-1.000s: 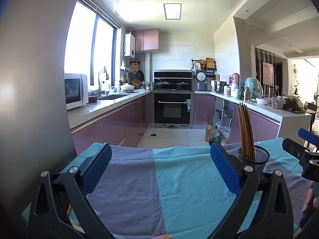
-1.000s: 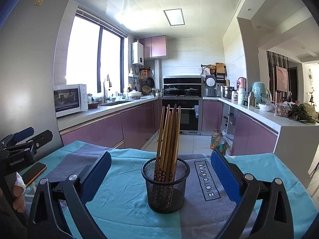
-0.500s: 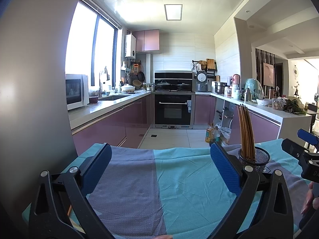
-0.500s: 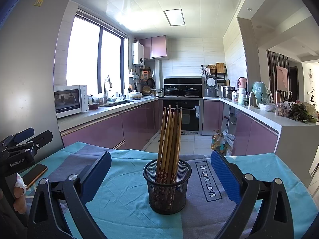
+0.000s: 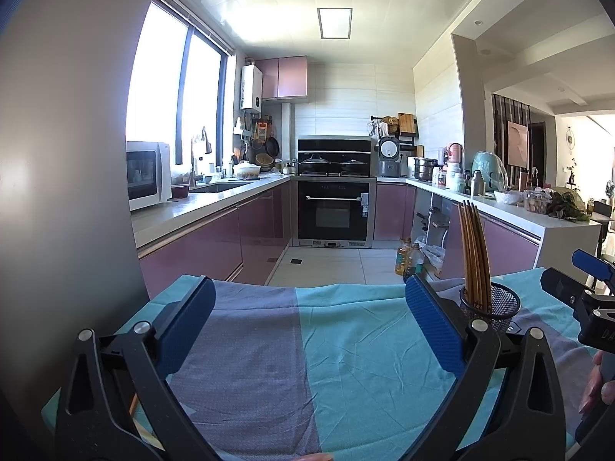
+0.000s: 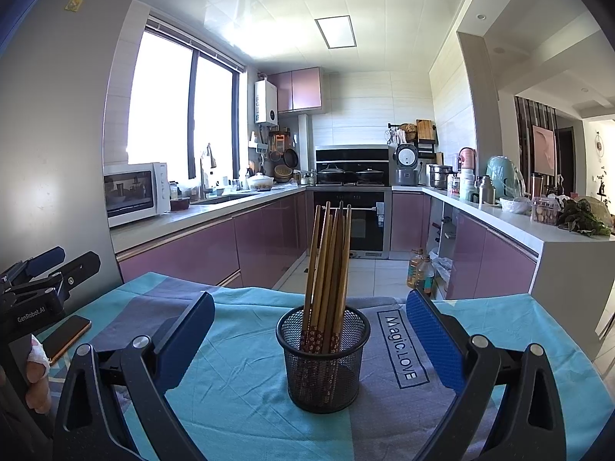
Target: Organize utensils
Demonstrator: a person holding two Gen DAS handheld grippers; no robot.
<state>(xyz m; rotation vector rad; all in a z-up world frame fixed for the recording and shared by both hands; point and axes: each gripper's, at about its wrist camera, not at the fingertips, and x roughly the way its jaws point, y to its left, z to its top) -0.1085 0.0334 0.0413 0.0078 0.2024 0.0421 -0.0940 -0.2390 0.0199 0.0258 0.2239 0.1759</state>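
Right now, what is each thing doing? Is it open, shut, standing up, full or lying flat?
Left gripper: open, holding nothing.
Right gripper: open, holding nothing.
Mesh cup: upright on the cloth, between the right gripper's fingers but not touched.
Chopsticks: standing in the mesh cup, leaning a little.
Tablecloth: spread flat, slightly wrinkled.
Phone: lying flat, screen dark.
Oven: door shut.

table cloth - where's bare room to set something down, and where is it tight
Widest bare stretch: the cloth in front of the open left tool, running right toward the mesh holder. Also the teal strip right of the "Magic.LOVE" print. Tight spots: around the holder with its chopsticks, between the open right tool's fingers, and the left edge by the phone.
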